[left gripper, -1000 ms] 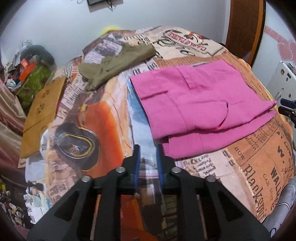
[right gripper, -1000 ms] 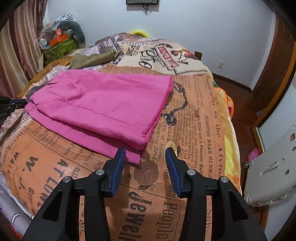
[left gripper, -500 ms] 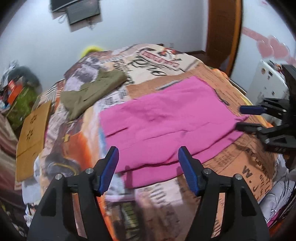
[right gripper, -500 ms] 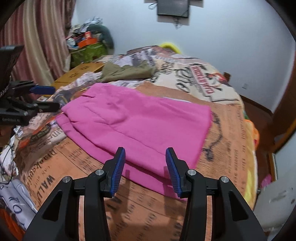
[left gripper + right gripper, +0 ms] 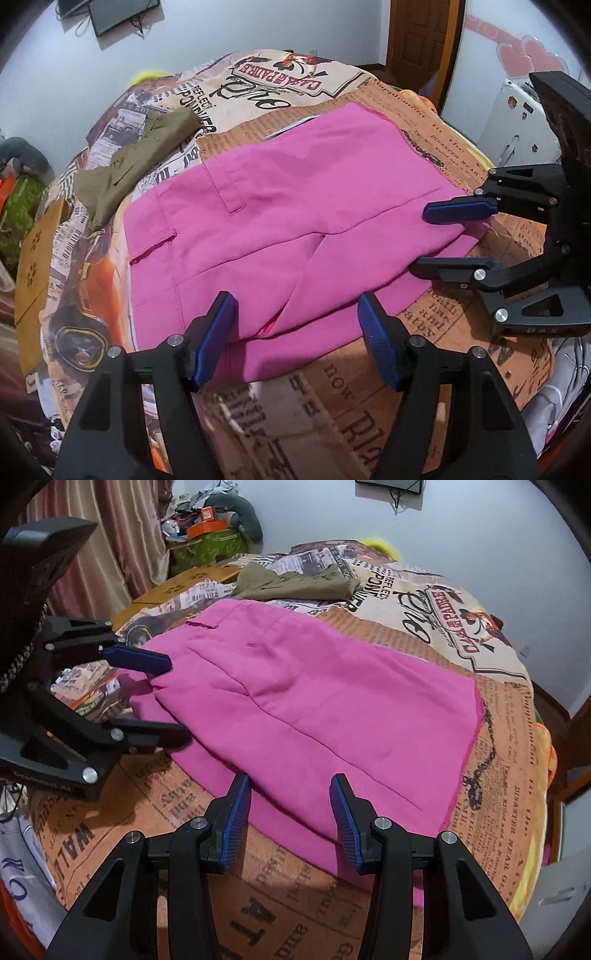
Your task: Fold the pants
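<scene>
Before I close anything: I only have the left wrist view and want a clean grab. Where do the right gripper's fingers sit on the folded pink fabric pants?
Observer: In its own camera, the right gripper is open, with its fingers either side of the near edge of the folded pink fabric pants.
Operator: And my left gripper, seen from the side?
Observer: The left gripper is open, and the pants' corner lies between its two fingers. I cannot tell whether they touch it.
Operator: Is the far end tidy?
Observer: That edge lies fairly straight on the newspaper-print bedspread, with a thin sliver of the lower layer showing.
</scene>
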Demonstrator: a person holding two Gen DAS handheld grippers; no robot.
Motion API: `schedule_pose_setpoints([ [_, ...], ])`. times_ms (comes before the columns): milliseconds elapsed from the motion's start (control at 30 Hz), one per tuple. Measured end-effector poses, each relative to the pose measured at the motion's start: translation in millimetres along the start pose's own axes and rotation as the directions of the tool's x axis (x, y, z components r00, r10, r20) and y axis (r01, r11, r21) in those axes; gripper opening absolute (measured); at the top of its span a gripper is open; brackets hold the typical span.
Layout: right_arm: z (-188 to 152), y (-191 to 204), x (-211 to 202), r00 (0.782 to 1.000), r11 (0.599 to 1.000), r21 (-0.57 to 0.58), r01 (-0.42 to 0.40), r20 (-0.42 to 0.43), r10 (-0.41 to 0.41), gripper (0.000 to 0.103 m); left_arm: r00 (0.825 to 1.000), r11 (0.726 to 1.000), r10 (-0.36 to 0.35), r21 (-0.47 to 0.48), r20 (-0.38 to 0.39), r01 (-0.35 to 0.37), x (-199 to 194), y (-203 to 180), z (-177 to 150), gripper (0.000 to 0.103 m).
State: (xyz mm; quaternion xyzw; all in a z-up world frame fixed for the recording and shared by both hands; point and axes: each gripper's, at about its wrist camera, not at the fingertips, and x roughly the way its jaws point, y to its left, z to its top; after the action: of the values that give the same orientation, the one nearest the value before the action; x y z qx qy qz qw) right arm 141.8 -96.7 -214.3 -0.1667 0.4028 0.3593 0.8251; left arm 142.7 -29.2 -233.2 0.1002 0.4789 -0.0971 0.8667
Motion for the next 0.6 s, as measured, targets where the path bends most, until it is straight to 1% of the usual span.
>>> schedule_pose_setpoints([
  [33, 1.5, -0.1, 1.6, 1.0, 1.0, -0.001, -0.005, -0.002, 0.005, 0.041, 1.0, 1.0, -0.003, 0.001, 0.0, 0.003, 0.7, 0.0, 0.3, 0.071],
  [100, 4.2, -1.9, 2.2, 1.0, 1.0, 0.006, -0.018, 0.008, 0.018, 0.036, 1.0, 1.0, -0.004, 0.007, -0.001, 0.004, 1.7, -1.4, 0.8, 0.072],
  [167, 7.0, -3.4, 1.8, 0.999, 0.999, 0.02, -0.034, 0.02, 0.033, 0.019, 1.0, 1.0, -0.003, 0.014, 0.001, 0.003, 2.3, -2.3, 1.5, 0.073],
  [233, 10.1, -5.4, -0.3, 0.998, 0.998, 0.041, -0.043, 0.044, 0.042, 0.013, 1.0, 1.0, -0.001, 0.018, 0.004, 0.001, 3.8, -2.3, 2.5, 0.073],
  [267, 11.1, -6.1, -2.9, 0.997, 0.998, 0.05, -0.049, 0.061, 0.045, 0.011, 1.0, 1.0, 0.0, 0.019, 0.007, -0.001, 4.1, -2.3, 3.0, 0.073],
  [400, 15.2, -8.6, -11.2, 0.993, 0.995, 0.073, -0.066, 0.105, 0.058, 0.009, 0.999, 1.0, 0.029, 0.004, 0.021, -0.029, 5.3, 0.5, 6.4, 0.071],
  [433, 15.9, -9.4, -12.5, 0.992, 0.995, 0.077, -0.067, 0.109, 0.058, 0.008, 0.999, 0.999, 0.046, -0.008, 0.027, -0.046, 5.6, 2.6, 7.6, 0.065],
  [467, 16.3, -10.2, -13.6, 0.992, 0.994, 0.08, -0.069, 0.111, 0.06, 0.008, 0.997, 0.998, 0.065, -0.023, 0.03, -0.064, 5.6, 5.5, 9.2, 0.056],
  [500, 16.6, -11.1, -14.5, 0.992, 0.994, 0.083, -0.071, 0.113, 0.062, 0.008, 0.997, 0.997, 0.075, -0.038, 0.028, -0.074, 5.9, 8.5, 10.6, 0.051],
  [567, 16.3, -12.6, -15.2, 0.992, 0.993, 0.09, -0.072, 0.114, 0.062, 0.007, 0.997, 0.994, 0.074, -0.08, 0.03, -0.072, 4.6, 16.1, 12.3, 0.03],
  [600, 15.9, -13.6, -15.5, 0.991, 0.993, 0.095, -0.075, 0.114, 0.064, 0.007, 0.997, 0.993, 0.072, -0.093, 0.032, -0.069, 3.7, 18.3, 12.7, 0.028],
])
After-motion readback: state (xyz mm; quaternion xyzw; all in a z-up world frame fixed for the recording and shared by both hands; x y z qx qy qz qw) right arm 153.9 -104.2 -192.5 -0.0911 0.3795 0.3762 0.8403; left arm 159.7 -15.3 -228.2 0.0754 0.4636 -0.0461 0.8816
